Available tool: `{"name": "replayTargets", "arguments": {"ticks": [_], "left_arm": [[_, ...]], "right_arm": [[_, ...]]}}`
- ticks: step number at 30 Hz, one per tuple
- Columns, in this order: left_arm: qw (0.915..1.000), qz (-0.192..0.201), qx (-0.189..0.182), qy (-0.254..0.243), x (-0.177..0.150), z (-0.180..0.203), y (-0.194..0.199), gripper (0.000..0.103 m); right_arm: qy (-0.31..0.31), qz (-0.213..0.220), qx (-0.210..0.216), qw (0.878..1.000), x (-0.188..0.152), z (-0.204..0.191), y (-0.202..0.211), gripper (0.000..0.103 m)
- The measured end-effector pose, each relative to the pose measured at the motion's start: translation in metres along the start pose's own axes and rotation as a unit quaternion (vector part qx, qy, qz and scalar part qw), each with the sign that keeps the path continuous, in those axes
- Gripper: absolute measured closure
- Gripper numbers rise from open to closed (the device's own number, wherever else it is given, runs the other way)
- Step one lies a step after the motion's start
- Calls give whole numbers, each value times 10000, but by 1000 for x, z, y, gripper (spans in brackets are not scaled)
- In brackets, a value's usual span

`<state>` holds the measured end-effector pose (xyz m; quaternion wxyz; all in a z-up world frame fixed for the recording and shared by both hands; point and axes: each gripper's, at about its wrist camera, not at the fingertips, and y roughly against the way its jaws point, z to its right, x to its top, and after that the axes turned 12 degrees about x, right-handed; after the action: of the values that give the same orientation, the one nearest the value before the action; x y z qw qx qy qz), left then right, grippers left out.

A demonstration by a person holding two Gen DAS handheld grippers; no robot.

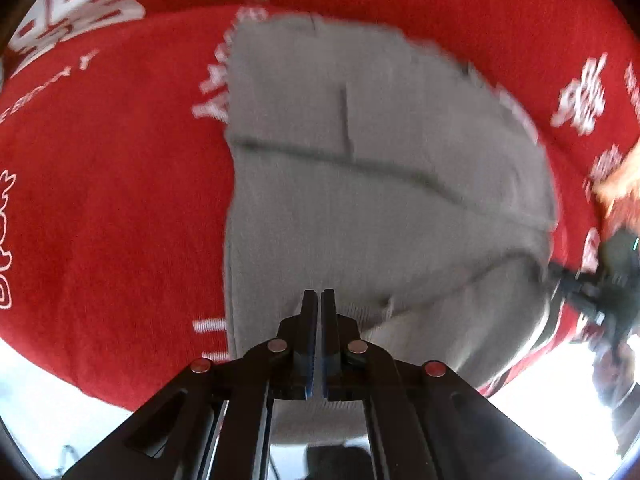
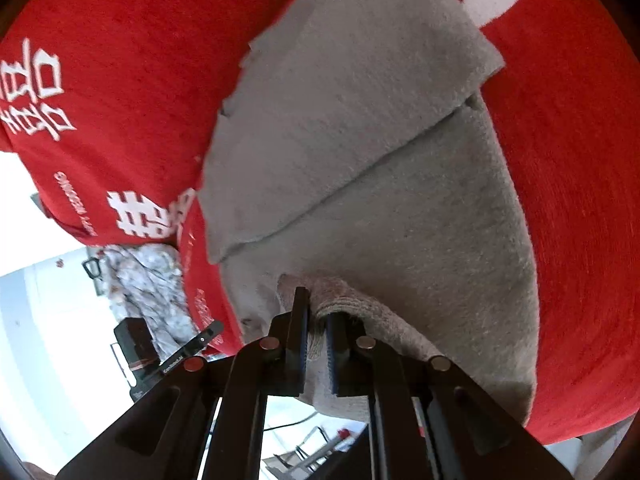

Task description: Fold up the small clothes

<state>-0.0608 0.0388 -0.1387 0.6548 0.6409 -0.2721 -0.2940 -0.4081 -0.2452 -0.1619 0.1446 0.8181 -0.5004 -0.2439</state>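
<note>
Through my left camera, my left gripper (image 1: 318, 296) sits at the bottom centre with its jaws pressed together; whether any cloth is caught between them I cannot tell, since the tips lie right against the fabric. The grey garment (image 1: 360, 184) fills the middle of the frame, spread over a red cloth (image 1: 112, 184) with white lettering that covers the bench. A fold line crosses the garment from the left edge to the lower right. At the right edge, blurred, my right gripper (image 1: 576, 284) meets the garment's corner.

Through my right camera, my right gripper (image 2: 318, 312) is at the bottom centre, jaws clamped on a bunched edge of the grey garment (image 2: 400, 208), which is lifted into a ridge between the pads. A folded layer lies on the garment's upper half, running toward the top of the frame. The red cloth (image 2: 140, 80) surrounds it. At lower left, past the cloth's edge, lies a crumpled patterned fabric (image 2: 148, 280).
</note>
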Motion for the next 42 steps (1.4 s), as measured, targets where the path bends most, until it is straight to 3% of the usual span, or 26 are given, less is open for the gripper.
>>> {"name": "replayTargets", "arguments": {"ticks": [3, 4, 5, 7, 8, 13, 15, 23, 26, 31, 32, 37, 38, 40, 41, 42], "left_arm": [[9990, -295, 180, -269, -10, 8, -9, 102], [9986, -387, 221, -297, -12, 11, -11, 102], [9983, -431, 249, -287, -14, 12, -12, 99], [9980, -529, 279, -183, -15, 13, -12, 43], [9979, -540, 350, -82, -16, 12, -11, 0], [9975, -366, 597, -59, -16, 13, -2, 1], [9971, -337, 658, -164, -14, 15, -4, 1], [9938, -767, 467, -656, -16, -1, -36, 1], [9921, -928, 286, -797, -15, -5, -43, 12], [9869, -1004, 36, -1259, -17, 4, -43, 20], [9863, -993, -51, -1319, -17, 7, -42, 31], [9862, -1026, -140, -1289, -14, 7, -43, 41], [9863, -1040, -140, -1272, -14, 5, -42, 46], [9864, -1019, -156, -1283, -13, -2, -39, 67], [9860, -1017, -169, -1312, -17, -1, -40, 83], [9860, -993, -242, -1317, -17, -3, -38, 89]], "right_arm": [[47, -267, -378, 9989, 3, 2, -6, 88], [86, -327, -498, 9982, 3, 2, -7, 75], [139, -381, -618, 9973, 3, 2, -6, 54], [239, -430, -679, 9965, 4, -2, -6, 41], [334, -474, -771, 9953, 5, -6, -5, 41], [742, -534, -1257, 9878, 11, -18, -7, 41], [1043, -561, -1618, 9797, 14, -26, -12, 41], [1573, -648, -2432, 9549, 12, -30, -38, 41], [1631, -520, -2652, 9489, 8, -30, -42, 41], [1667, -398, -2942, 9402, 3, -36, -53, 41], [1685, -392, -2987, 9385, 1, -37, -54, 41], [1939, -515, -3446, 9171, -5, -45, -68, 43], [2036, -579, -3563, 9101, -8, -46, -73, 48], [2174, -638, -3720, 9002, -12, -49, -77, 60], [2254, -663, -3779, 8956, -14, -51, -79, 79], [2268, -674, -3759, 8959, -15, -52, -79, 94]]}}
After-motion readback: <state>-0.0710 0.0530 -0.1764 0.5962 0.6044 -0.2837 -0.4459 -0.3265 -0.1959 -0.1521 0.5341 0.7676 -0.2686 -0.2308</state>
